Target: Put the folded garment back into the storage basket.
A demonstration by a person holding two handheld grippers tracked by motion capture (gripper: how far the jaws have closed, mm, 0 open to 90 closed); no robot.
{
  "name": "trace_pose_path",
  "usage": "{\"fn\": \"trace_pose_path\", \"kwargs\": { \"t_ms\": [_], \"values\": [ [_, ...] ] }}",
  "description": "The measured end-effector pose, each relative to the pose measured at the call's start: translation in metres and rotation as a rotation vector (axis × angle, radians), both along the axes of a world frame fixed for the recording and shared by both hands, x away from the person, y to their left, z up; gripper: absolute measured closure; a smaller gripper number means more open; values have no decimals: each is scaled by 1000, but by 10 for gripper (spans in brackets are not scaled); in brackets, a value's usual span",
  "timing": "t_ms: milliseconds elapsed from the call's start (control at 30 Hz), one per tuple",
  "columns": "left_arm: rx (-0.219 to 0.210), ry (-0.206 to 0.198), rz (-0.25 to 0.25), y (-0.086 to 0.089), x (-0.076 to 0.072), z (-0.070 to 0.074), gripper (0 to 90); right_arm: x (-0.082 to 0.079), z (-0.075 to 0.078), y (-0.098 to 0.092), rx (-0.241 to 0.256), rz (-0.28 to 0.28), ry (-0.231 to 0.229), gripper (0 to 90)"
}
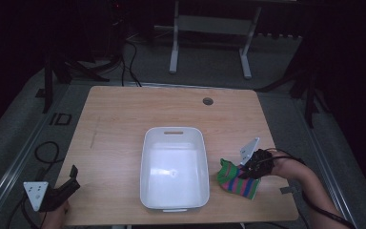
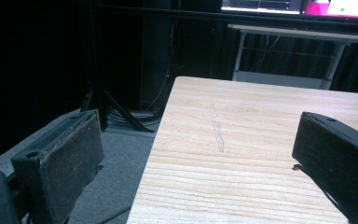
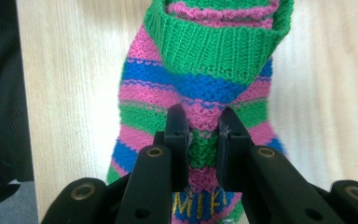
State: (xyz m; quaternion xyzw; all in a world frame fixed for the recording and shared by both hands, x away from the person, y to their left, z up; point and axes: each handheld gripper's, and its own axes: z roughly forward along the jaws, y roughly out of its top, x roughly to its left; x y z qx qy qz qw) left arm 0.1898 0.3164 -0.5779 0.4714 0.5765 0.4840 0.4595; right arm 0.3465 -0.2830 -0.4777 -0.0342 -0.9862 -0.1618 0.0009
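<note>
Where right tongs (image 3: 204, 135) pinch, ribbed knit striped sock (image 3: 205, 84), smooth wood table (image 3: 70, 93).

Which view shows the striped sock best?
Right gripper view: the striped sock shows close, with the right gripper pinching a fold of it. High view shows it small, right of the white bin.

Knitted sock (image 3: 200, 88), glossy plastic tub (image 1: 173, 167)
</note>
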Motion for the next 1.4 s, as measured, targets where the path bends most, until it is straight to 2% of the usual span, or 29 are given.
{"fn": "trace_pose_path", "kwargs": {
  "t_ms": [233, 400, 700, 833, 1000, 1067, 1400],
  "values": [
    [-2, 0, -1, 0, 0, 0, 22, -2, 27, 2, 5, 0, -16, 776],
    [-1, 1, -2, 0, 0, 0, 22, -5, 56, 0, 67, 7, -53, 776],
    [-1, -1, -3, 0, 0, 0, 22, -7, 90, 3, 53, 12, -98, 776],
    [-4, -3, -3, 0, 0, 0, 22, -8, 105, 9, 63, 22, -110, 776],
    [-2, -2, -3, 0, 0, 0, 22, -9, 115, 21, 61, 41, -121, 776],
    [-4, -2, -2, 0, 0, 0, 22, -9, 121, 32, 59, 60, -126, 776],
    [-5, -6, -4, 0, 0, 0, 22, -6, 128, 66, 60, 104, -133, 775]
  ]
}}
